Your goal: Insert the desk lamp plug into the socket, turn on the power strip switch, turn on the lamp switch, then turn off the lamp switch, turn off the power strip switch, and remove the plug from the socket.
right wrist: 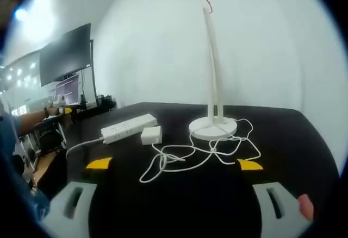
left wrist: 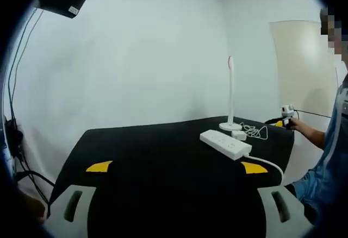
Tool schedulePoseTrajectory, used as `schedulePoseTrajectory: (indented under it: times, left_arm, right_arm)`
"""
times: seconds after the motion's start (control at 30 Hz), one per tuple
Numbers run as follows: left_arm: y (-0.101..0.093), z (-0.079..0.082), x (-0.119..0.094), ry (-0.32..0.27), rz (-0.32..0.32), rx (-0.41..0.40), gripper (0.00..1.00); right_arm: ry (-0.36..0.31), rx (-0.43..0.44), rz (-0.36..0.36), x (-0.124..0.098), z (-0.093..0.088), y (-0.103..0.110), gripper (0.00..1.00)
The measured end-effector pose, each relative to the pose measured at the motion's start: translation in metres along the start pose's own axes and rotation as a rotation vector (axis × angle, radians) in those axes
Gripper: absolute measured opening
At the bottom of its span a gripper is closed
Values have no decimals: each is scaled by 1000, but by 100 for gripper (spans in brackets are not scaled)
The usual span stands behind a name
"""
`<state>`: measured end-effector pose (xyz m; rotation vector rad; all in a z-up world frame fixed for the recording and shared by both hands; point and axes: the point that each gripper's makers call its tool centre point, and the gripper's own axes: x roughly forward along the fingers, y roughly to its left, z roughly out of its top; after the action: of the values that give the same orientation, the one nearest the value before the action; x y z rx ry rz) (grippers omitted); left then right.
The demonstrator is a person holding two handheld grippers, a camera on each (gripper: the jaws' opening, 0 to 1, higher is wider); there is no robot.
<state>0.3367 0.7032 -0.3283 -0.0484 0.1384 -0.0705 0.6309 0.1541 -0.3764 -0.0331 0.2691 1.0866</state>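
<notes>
White plastic all round: desk lamp (right wrist: 213, 67) stands upright on its round base toward the far side of the black table (right wrist: 304, 140), its plug (right wrist: 150, 135) lying just beside the power strip (right wrist: 129, 127), not yet in a socket. Cord (right wrist: 201, 152) sprawls in loose loops btwn plug and lamp base.

Handling, as a guess: plug is a light, hard, smooth block, so it'll likely skid on the cloth if you nudge it. Take it across its flat sides, w/ the prongs pointing clear of the pads. Cord is soft and will drag; watch it doesn't tug the lamp, which looks top-tall and tippy. Strip is light too, so you'll prob need the other gripper to pin it.

Your right gripper (right wrist: 174, 208) sits low at the near edge, aimed at the cord tangle, jaws wide apart, nothing held. Left gripper (left wrist: 176, 208) is well back from the strip (left wrist: 225, 144), jaws likewise spread and empty, lamp (left wrist: 230, 94) beyond.
</notes>
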Motion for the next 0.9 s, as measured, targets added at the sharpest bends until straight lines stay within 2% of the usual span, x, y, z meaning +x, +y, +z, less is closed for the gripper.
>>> schedulePoseTrajectory:
  times: [0.13,0.2,0.37,0.6,0.9]
  left_arm:
    - [2,2,0,-12,-9,-8,89]
    - [-2,-1,0,13,-32,-8,89]
    - [-4,2,-2,5,-42,-19,89]
    - [5,0,-8,18,-41,-11,89]
    - [5,5,-7,-9,-36,-22,88]
  right_arm:
    - [2,-1,-8,0,0,0,89]
    - [6,-4,-9,-1,0,0,89]
    - [16,-8,-22,-7,-3,-4,89]
    - [25,13,-47,-14,-13,-7,89]
    - [36,19,-54,-14,-17,-7,89]
